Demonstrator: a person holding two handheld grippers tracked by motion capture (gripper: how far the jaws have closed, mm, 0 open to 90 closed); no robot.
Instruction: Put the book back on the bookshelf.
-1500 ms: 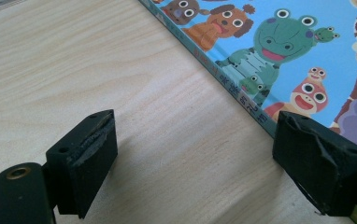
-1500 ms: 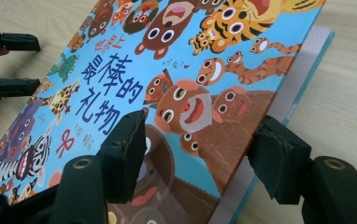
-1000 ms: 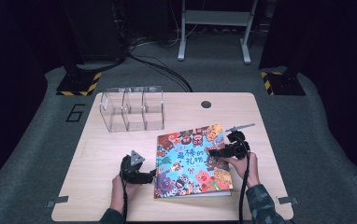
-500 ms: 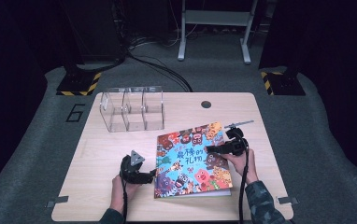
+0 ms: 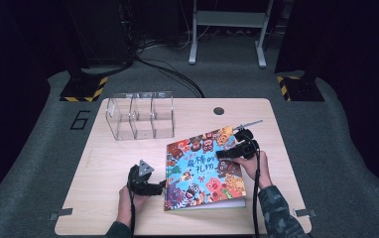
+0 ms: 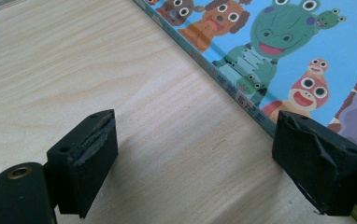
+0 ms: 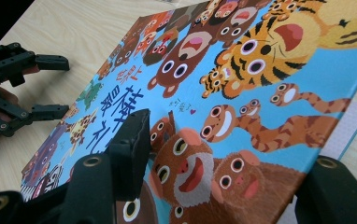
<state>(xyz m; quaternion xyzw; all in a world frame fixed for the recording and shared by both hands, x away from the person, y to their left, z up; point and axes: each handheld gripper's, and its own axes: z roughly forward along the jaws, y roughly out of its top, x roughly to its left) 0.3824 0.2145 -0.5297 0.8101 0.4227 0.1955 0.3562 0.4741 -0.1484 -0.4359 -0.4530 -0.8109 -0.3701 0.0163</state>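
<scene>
A picture book (image 5: pixel 202 166) with cartoon animals on a blue cover lies on the wooden table (image 5: pixel 108 163). My right gripper (image 5: pixel 222 154) reaches in from the book's right side. Its jaws have just been closing and are shut on the cover's edge. In the right gripper view the cover (image 7: pixel 242 70) slants up between the jaws of the right gripper (image 7: pixel 232 158), with white pages (image 7: pixel 349 130) showing below it. My left gripper (image 5: pixel 160 186) rests open on the table at the book's spine. In the left gripper view the left gripper (image 6: pixel 195 158) holds nothing, and the spine (image 6: pixel 223 79) runs past its right jaw.
A clear plastic organizer (image 5: pixel 140 115) with three compartments stands at the back left of the table. A round cable hole (image 5: pixel 219 110) sits near the far edge. Bare wood lies left of the book, and dark carpet surrounds the table.
The right gripper's jaws have narrowed onto the cover's edge, and that hand has shifted slightly up and left with it. The left gripper has stayed put.
</scene>
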